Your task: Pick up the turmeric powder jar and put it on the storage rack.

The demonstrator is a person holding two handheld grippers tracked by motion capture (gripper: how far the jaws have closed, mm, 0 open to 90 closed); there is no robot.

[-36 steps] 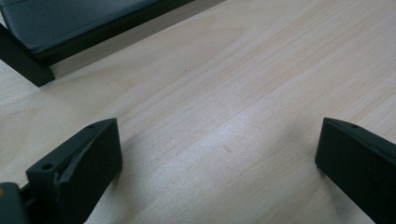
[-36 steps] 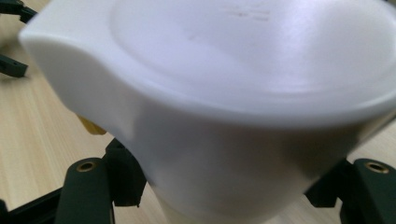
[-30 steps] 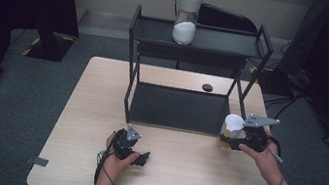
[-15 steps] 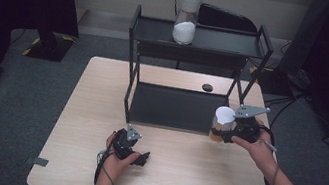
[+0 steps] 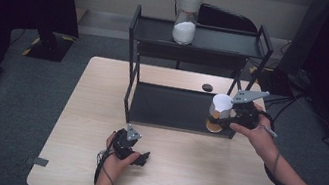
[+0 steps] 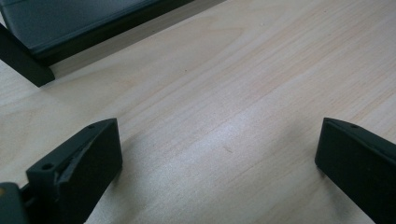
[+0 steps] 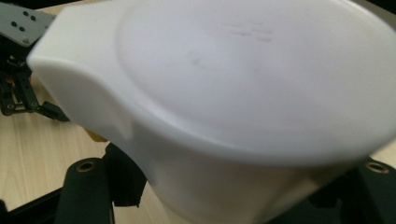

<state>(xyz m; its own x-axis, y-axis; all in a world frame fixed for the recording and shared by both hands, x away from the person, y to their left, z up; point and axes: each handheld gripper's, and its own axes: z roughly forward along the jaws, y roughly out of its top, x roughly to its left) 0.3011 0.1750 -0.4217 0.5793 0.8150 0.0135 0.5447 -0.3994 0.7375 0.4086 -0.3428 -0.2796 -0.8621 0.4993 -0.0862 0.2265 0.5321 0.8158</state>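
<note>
Since the earlier frame, you raised your right gripper [image 5: 223, 116] and carried the white-lidded clear jar with orange contents [image 5: 219, 112] up and in toward the front right corner of the black two-tier metal shelf rack [image 5: 134, 52]. The jaws were clamped on the jar, which was off the light wooden table [image 5: 218, 182]. Your left gripper [image 5: 141, 158] kept its place low over the table, jaws spread wide with nothing between them.

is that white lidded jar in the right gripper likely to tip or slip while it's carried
Probably stiff: the jar keeps its shape in the right hand-held gripper. Its smooth white lid looks slippery. It is taller than wide, so it may tip if set down carelessly.
</note>
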